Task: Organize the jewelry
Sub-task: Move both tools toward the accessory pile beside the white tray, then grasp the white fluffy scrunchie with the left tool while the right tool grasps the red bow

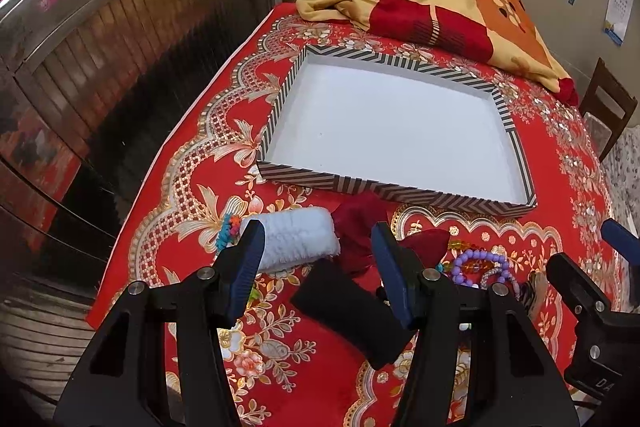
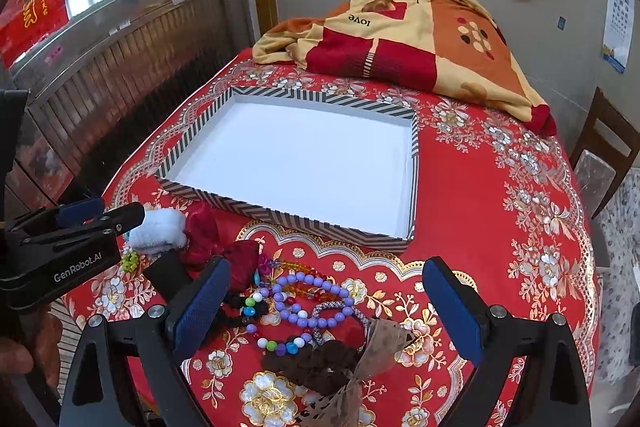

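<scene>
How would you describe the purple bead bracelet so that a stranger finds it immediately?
Start from the striped tray with the white inside, on the red floral tablecloth. In the pile of accessories in front of its near edge lies the purple bead bracelet, between the right claw's open fingers. Only it has uniform lilac beads; the neighbouring strands are orange, black or mixed colours.

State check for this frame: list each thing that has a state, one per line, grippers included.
Striped box: open, lidless, nothing inside.
Left gripper: open, nothing between its jaws, above the white fuzzy band.
Right gripper: open, holding nothing, over the jewelry pile.
Purple bead bracelet: loose on the tablecloth, outside the box.
Brown scrunchie: lying on the tablecloth, outside the box.
Blanket: crumpled at the table's far end.
</scene>
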A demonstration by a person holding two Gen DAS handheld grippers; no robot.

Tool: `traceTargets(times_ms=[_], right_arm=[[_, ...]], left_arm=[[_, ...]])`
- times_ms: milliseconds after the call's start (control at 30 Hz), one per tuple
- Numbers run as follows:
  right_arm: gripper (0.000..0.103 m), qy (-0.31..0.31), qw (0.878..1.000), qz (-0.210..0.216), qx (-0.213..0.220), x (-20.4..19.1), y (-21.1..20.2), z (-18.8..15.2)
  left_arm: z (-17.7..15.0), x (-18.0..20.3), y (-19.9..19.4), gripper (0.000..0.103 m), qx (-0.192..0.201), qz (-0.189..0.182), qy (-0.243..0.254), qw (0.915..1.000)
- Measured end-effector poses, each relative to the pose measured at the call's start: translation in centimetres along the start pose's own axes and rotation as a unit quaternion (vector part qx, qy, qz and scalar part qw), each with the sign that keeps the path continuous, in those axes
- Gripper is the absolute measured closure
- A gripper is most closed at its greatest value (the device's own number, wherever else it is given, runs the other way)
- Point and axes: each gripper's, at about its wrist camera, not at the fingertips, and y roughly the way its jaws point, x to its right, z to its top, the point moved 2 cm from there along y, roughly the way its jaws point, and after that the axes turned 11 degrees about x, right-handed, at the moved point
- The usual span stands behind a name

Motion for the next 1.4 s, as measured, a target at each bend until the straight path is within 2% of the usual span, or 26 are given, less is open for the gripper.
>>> traceTargets(times_ms=[1400], right_arm=[[0.007, -0.019, 0.999, 0.021, -0.020, -1.9, 1.5, -0.2]], left_arm=[[-0.5, -0.7, 0.8, 0.048, -0.019, 0.009, -0.007, 0.9997]])
